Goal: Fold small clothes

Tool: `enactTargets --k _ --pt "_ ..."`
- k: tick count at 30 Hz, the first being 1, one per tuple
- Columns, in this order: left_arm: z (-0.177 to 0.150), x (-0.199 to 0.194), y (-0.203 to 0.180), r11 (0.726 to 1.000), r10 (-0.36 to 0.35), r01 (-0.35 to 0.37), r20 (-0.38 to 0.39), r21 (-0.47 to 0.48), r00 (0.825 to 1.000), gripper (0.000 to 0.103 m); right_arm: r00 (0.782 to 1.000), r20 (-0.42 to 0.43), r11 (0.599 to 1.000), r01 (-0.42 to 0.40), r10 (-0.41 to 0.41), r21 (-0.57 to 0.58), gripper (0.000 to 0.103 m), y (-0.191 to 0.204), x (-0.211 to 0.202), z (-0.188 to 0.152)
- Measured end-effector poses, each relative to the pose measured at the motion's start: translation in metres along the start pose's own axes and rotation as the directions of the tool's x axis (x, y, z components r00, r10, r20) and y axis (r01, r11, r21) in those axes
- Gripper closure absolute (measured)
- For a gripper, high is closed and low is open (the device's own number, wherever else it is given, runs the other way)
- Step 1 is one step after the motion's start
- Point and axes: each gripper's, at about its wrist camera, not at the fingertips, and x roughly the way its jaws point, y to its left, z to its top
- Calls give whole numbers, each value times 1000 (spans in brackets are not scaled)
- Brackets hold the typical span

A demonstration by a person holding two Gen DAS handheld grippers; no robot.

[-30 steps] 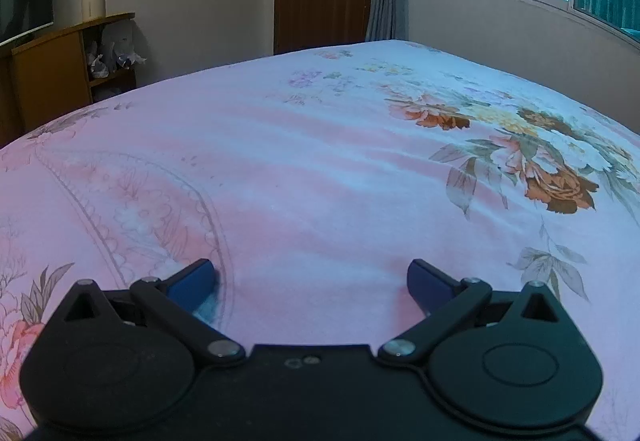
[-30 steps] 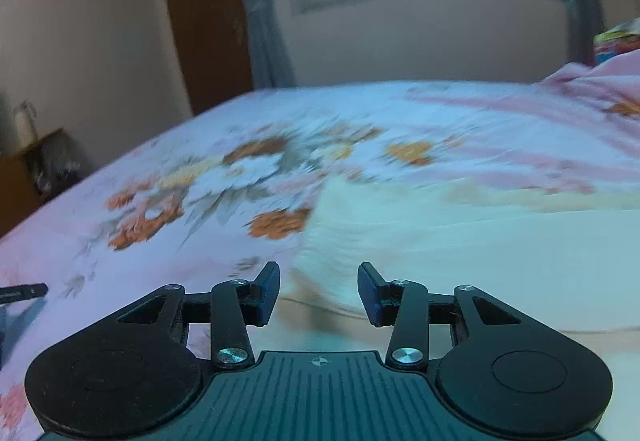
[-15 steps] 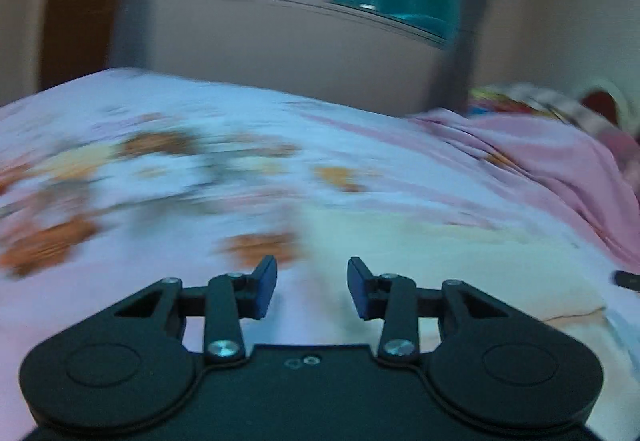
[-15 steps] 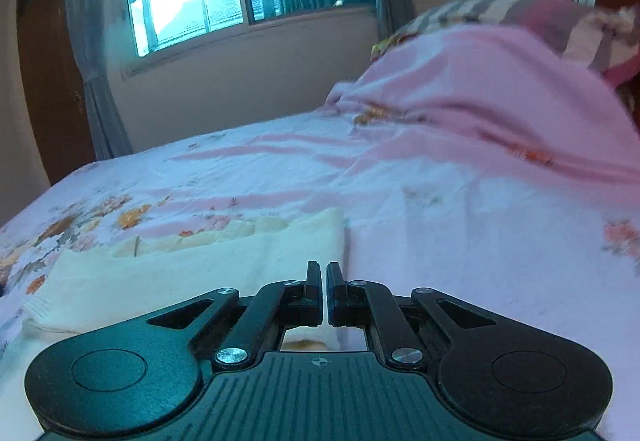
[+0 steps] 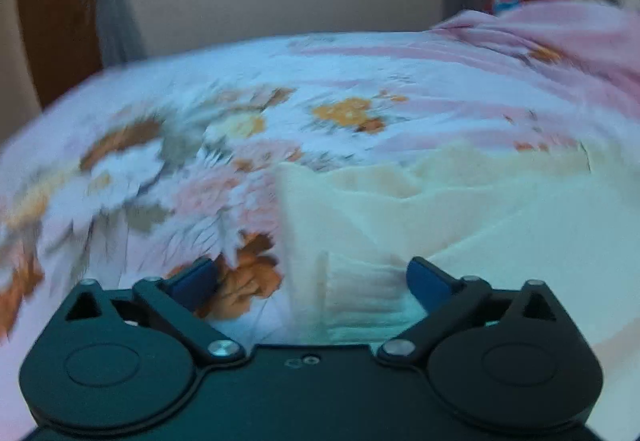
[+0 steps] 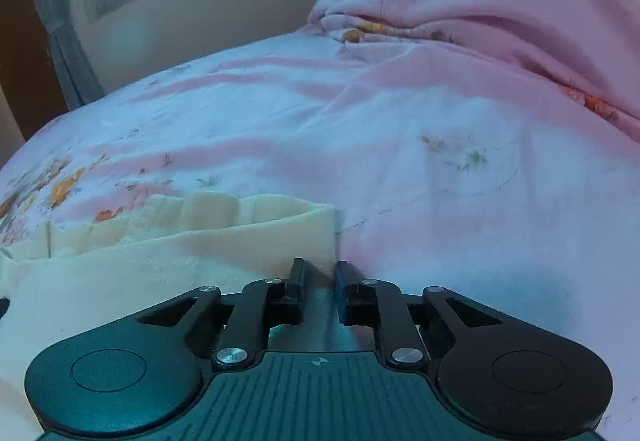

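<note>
While both wrists were swinging across the bed [image 5: 360, 65], the views went from bare floral bedspread to the cream knit garment [image 5: 460, 225], which now lies spread flat on the near part of the bedspread with its scalloped far edge toward the window wall. Largest change first: I have arrived at the cloth, so the reaching is done and, by my reckoning, grasping for a fold is the step in hand. My left gripper [image 5: 312, 279] narrowed midway and has just opened again; its blue fingers now stand spread as wide as they go, straddling the ribbed cuff or hem [image 5: 360, 293] at the garment's left edge, nothing pinched, blur in the view. My right gripper [image 6: 319, 279] was pressed together a half second back and has just been easing apart; a narrow gap shows between the pads, sitting at the garment's [image 6: 160, 257] right-hand corner [image 6: 324, 217], and I cannot tell whether any cloth lies in that gap. Edges: left and right borders of the knit are both straight and reachable. Room: open bedspread lies beyond the garment toward the window; the heaped pink quilt [image 6: 500, 1] crowds the far right, so folding away from that heap looks easier.
</note>
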Motion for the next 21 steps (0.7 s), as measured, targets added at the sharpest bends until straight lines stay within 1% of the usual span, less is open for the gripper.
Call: enactTargets --k 1,2,3,4,5,6,7,8,9,10,12,14,15,16,18,20,21 --pt "-1 -8 5 1000 9 -9 -4 -28 1000 2 1000 0 1000 7 -7 -8 81 1 -6 -1" --pt "-6 -19 9 999 13 -13 6 -33 1000 3 1000 3 1000 26 -26 -16 68 2 -17 -4" --pt "-14 -30 12 1000 8 -7 9 -12 1000 3 999 15 998 47 -47 -42 58 4 -34 -10" --pt "-26 -41 14 1000 7 -7 -2 26 1000 3 999 27 996 41 -39 -77 34 7 -45 -17" --pt "-35 -50 15 999 5 -5 4 44 1000 2 1000 14 993 29 -27 -118 22 10 -57 -29" --pt "-47 -62 20 999 -2 1 17 46 1000 2 999 -47 988 19 -26 -150 22 11 -64 -44" --pt "-56 -72 24 999 -5 5 2 38 1000 1 997 -66 986 18 -29 -168 22 11 -71 -56" --pt "-68 -79 26 999 5 -4 -29 39 1000 1 998 -60 981 21 -33 -191 22 10 -85 -69" --pt "-80 -91 28 999 3 -3 -13 33 1000 1 997 -56 978 36 -48 -206 22 9 -98 -82" --pt "-89 -102 30 1000 3 -2 -13 26 1000 1 997 -61 982 43 -55 -183 22 6 -111 -93" --pt "-104 -120 32 1000 -9 10 -31 12 999 1 997 -73 991 30 -40 -131 23 1 -133 -111" --pt "-116 -138 34 1000 -18 18 -33 16 999 2 996 -68 990 48 -57 -131 23 3 -157 -132" --pt "-121 -148 37 999 -32 32 -33 -1 999 2 996 -67 991 56 -65 -124 23 4 -166 -140" --pt "-126 -153 38 999 -51 52 -67 4 996 2 996 -68 993 56 -64 -102 23 3 -177 -147" --pt "-143 -178 39 996 -72 76 -68 51 995 2 997 -61 997 42 -46 -60 23 2 -209 -162" --pt "-160 -202 49 990 -134 138 -88 41 987 5 998 -59 1000 7 -8 -22 23 -2 -240 -173" --pt "-168 -215 56 983 -177 181 -97 29 979 6 998 -56 1000 -28 28 0 24 -5 -257 -182"
